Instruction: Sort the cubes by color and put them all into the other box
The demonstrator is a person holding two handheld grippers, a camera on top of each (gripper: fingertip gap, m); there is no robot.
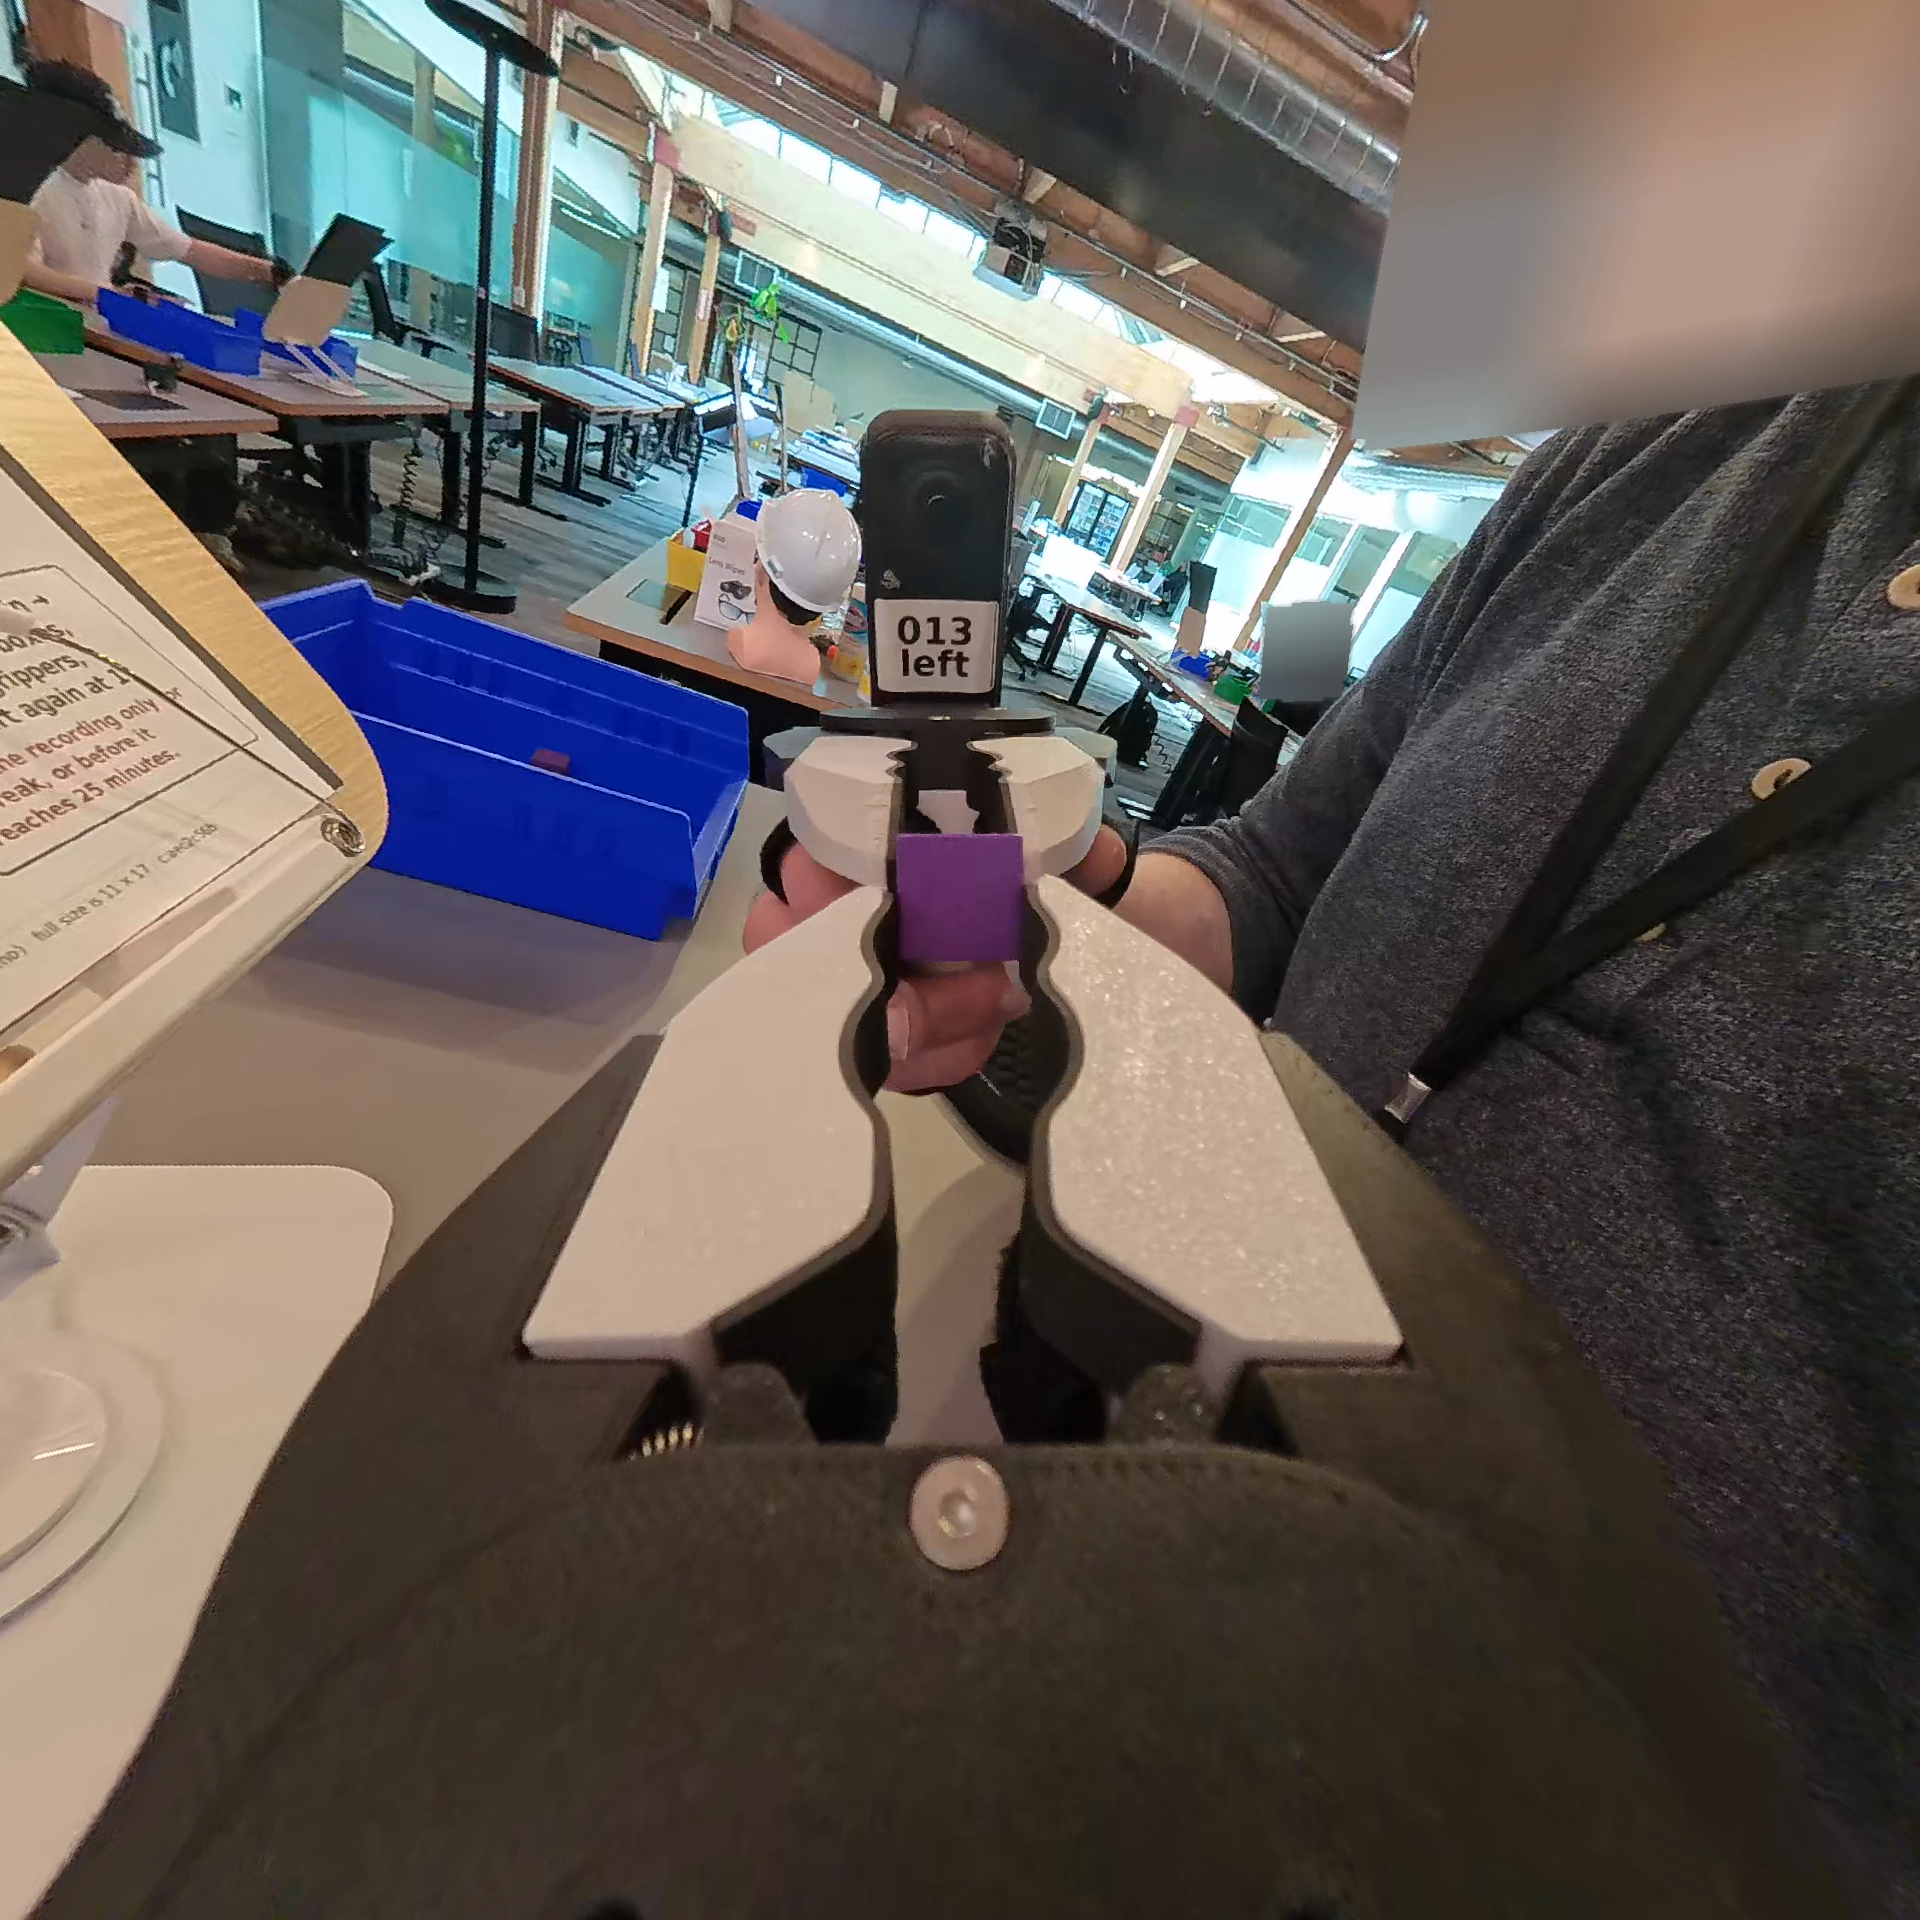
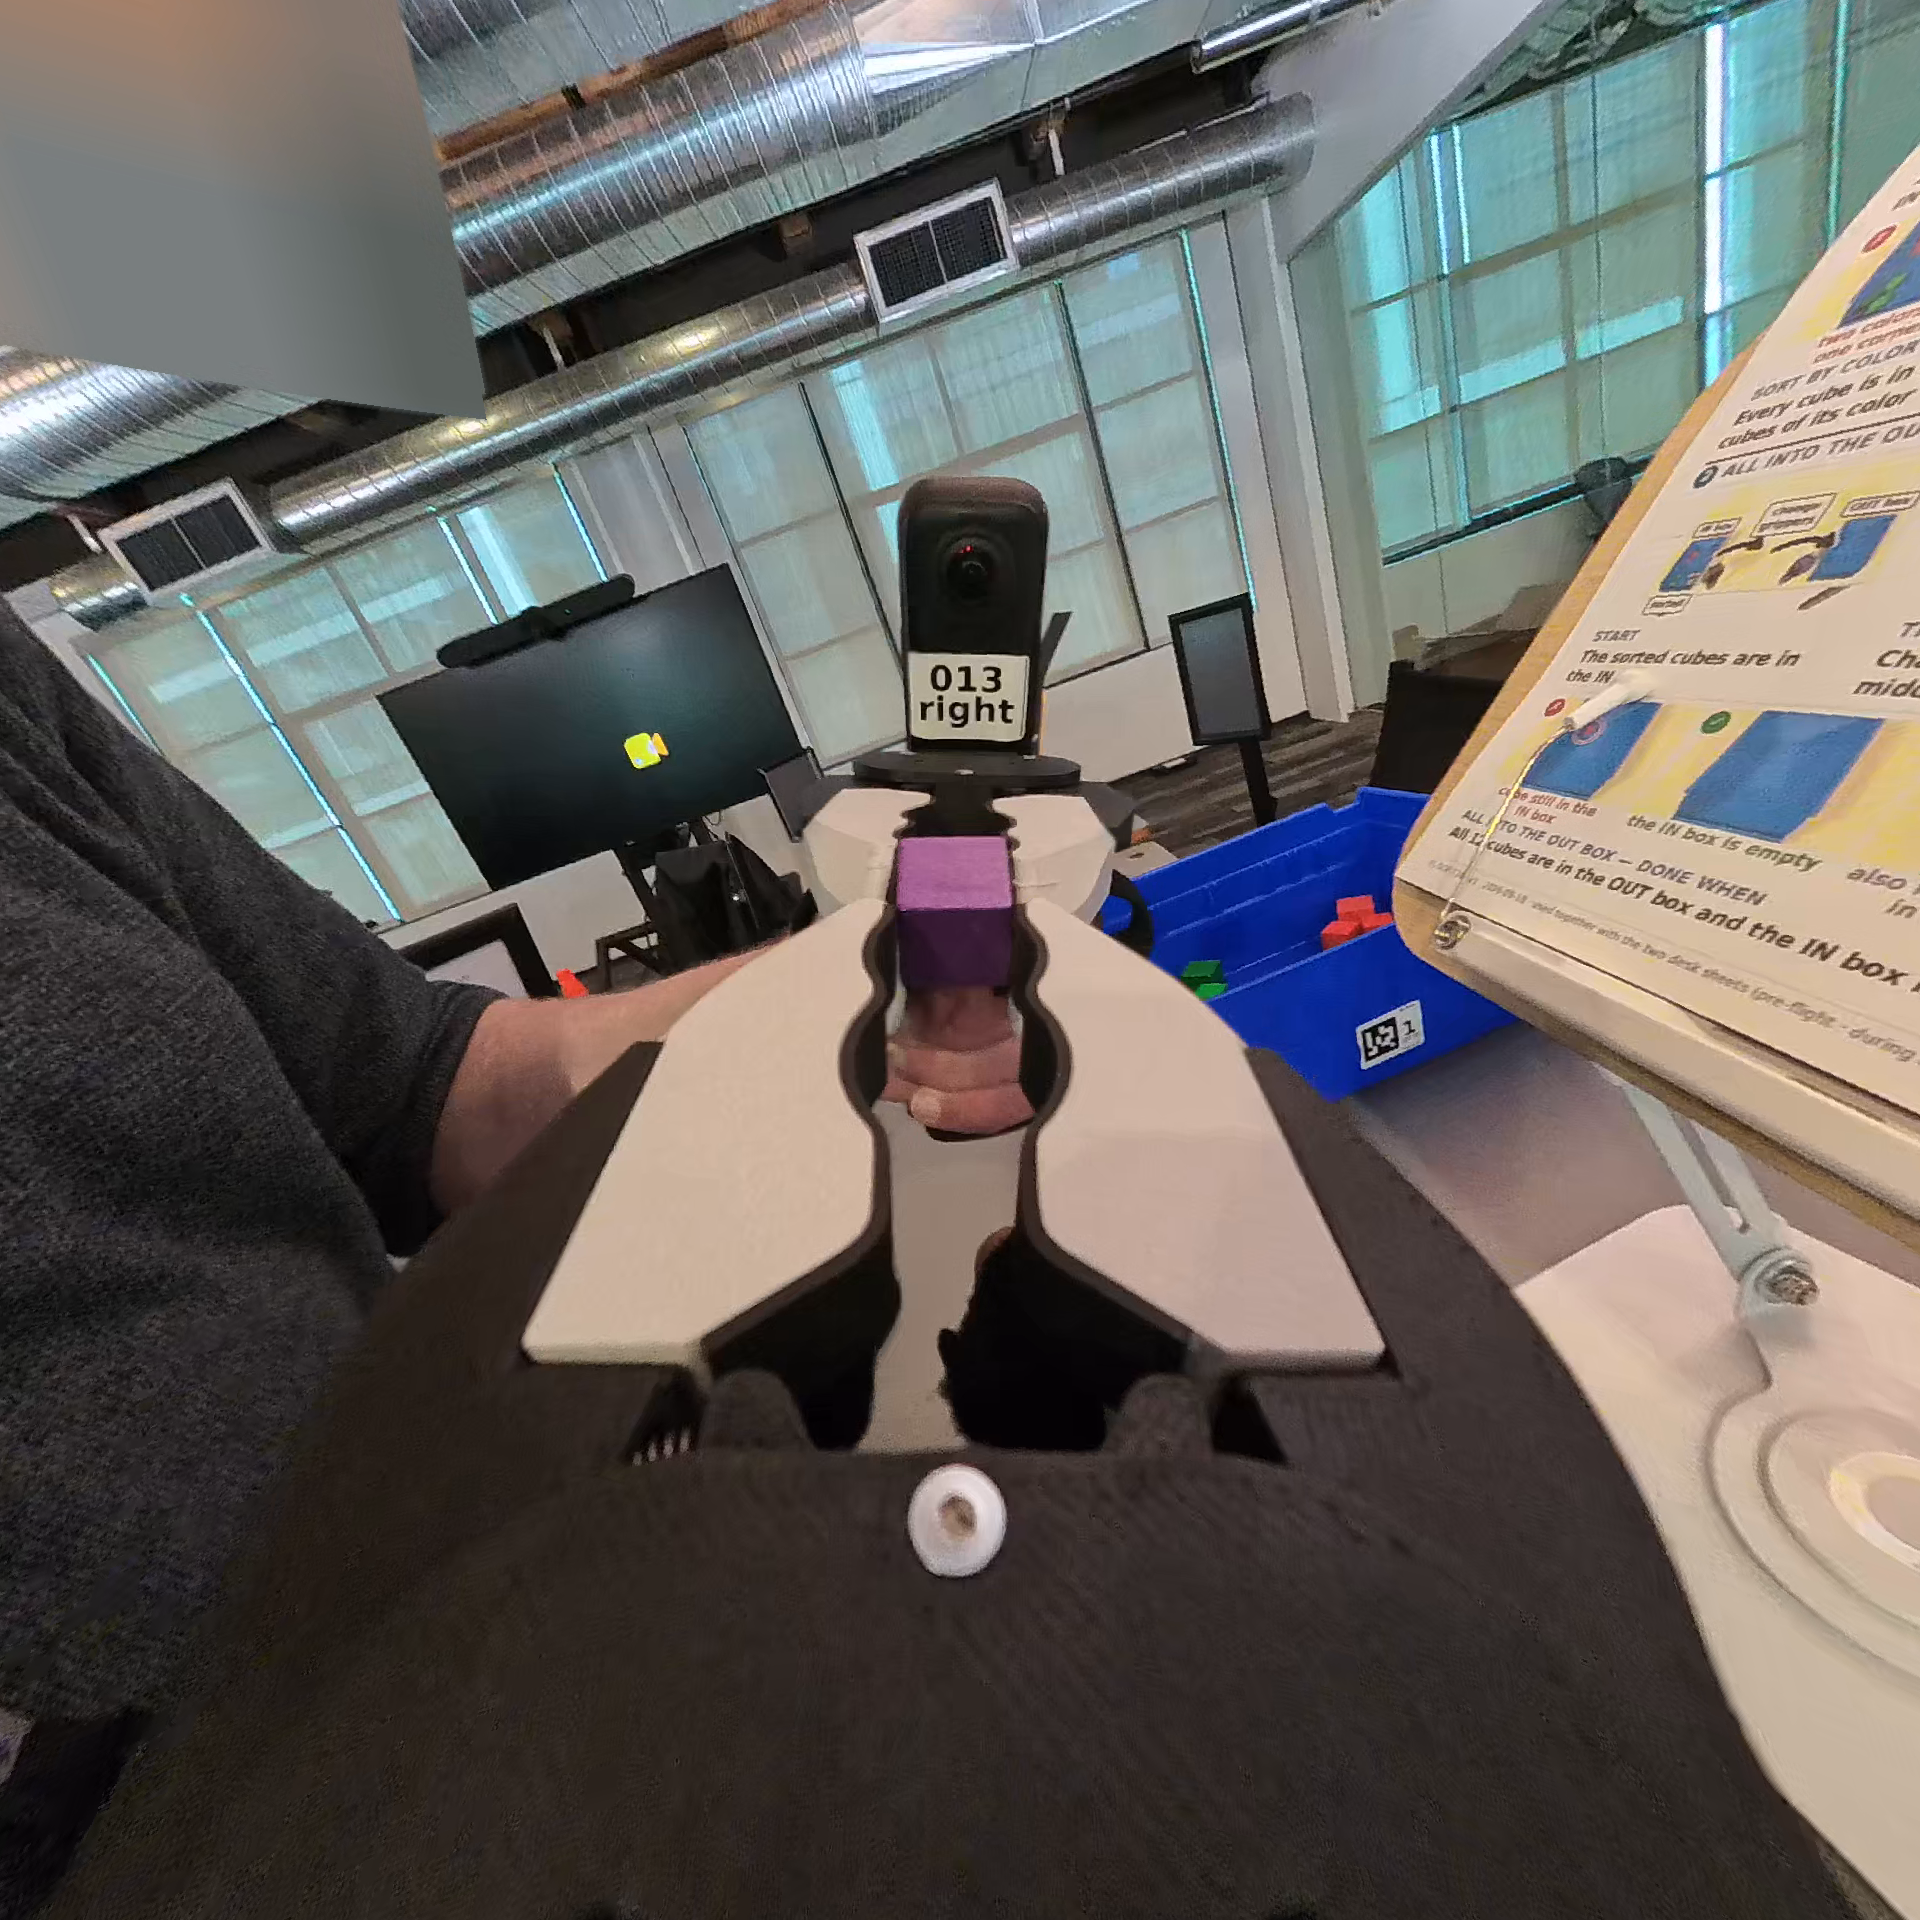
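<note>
**Left wrist view**
- Tool state: the left tool is pinching the purple cube at a narrow gap, with a fingertip pressing on each side face.
- Cube place: it is hanging in the air above the table, right at the fingertips.
- Other tool: the right tool is facing head-on from just beyond the cube and is closing on the cube's far part.
- Key relation: a blue box is sitting well beyond the cube and off to its left, with one small purple cube lying in it. It is on the right tool's side, so that tool is probably the nearer one for the drop.
- Writing: a white sticker with black print is showing on the camera above the cube, and a printed sheet on a board is leaning in, far left of the cube.

**Right wrist view**
- Tool state: the right tool is gripping the same purple cube at a narrow gap, with its pads flanking it closely.
- Other tool: the left tool is touching the cube from beyond, so both seem to be sharing it.
- Second box: another blue box is sitting right of the cube and beyond it, holding red cubes and green cubes.
- Writing: a square code tag is showing on that box, an illustrated instruction sheet far right of the cube, and a white sticker above the cube.
</note>
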